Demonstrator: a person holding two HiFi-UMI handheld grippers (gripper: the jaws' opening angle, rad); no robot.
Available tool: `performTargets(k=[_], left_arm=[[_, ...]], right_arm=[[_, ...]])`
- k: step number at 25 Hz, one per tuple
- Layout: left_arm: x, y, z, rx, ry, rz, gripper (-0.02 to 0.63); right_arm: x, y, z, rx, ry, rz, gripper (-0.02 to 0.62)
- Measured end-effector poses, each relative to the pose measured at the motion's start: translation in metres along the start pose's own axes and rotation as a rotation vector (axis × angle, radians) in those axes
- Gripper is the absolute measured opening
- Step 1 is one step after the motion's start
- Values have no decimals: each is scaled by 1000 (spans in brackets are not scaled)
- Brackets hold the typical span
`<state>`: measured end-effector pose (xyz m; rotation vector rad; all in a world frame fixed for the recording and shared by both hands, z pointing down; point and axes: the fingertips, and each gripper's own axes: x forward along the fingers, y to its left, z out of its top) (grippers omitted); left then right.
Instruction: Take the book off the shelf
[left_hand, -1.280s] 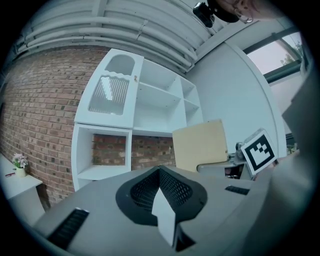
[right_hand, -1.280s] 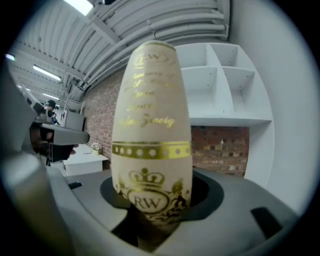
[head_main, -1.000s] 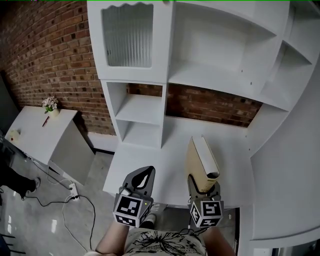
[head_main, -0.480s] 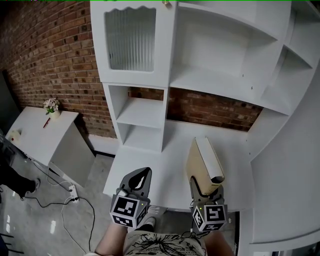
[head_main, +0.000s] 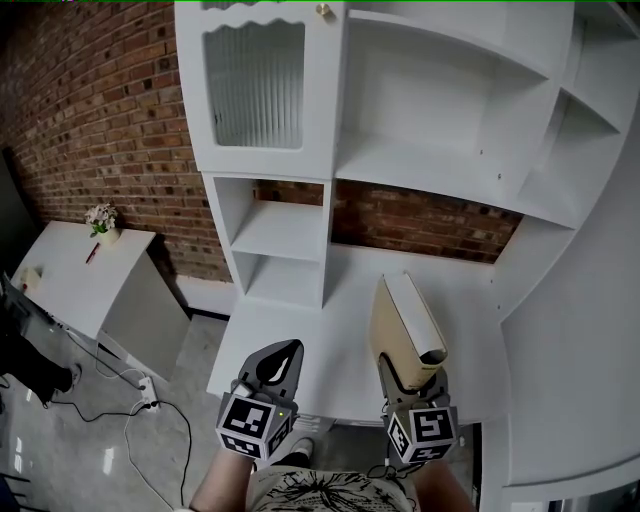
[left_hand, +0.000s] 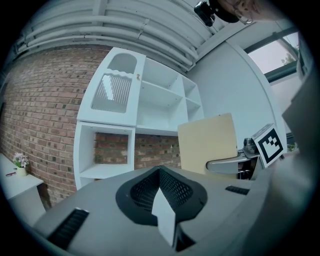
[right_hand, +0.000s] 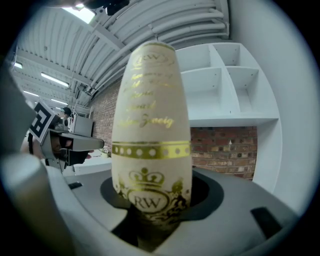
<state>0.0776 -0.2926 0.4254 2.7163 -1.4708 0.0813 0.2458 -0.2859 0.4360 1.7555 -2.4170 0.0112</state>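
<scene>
The book (head_main: 405, 335) is held by the right tongs (head_main: 411, 378). These tongs are clenched on its lower end, with one jaw pressed on each cover. The book is cream in colour. Its spine is turned toward the person, and gold writing, a gold band of dots, a crown and the letters "RW" are seen on it in the right gripper view. The long side of the book is lined up with the jaws, so its far end is pointed away from the tongs.

The book is off the shelf unit (head_main: 440, 150). It is held out in front of the unit, over the front part of the white worktop (head_main: 340, 300). It cannot be told whether the book is touching the worktop.

The left tongs (head_main: 285, 352) are squeezed together, and nothing is held between their jaws. They are kept to the left of the book, apart from it, near the front edge of the worktop.

A door with ribbed glass (head_main: 255, 85) is set in the top left of the shelf unit. A red brick wall (head_main: 90, 120) is seen behind the unit and to its left. Far to the left, a small pot of flowers (head_main: 101, 217) is placed on a low white table (head_main: 70, 270). A cable (head_main: 150, 415) is laid on the grey floor.
</scene>
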Motion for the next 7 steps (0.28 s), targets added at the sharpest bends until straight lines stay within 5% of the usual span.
performTargets(k=[7], left_arm=[[6,-2,6,79,-22,-51,9]], right_arm=[[4,-1,8,8,4,13,230]])
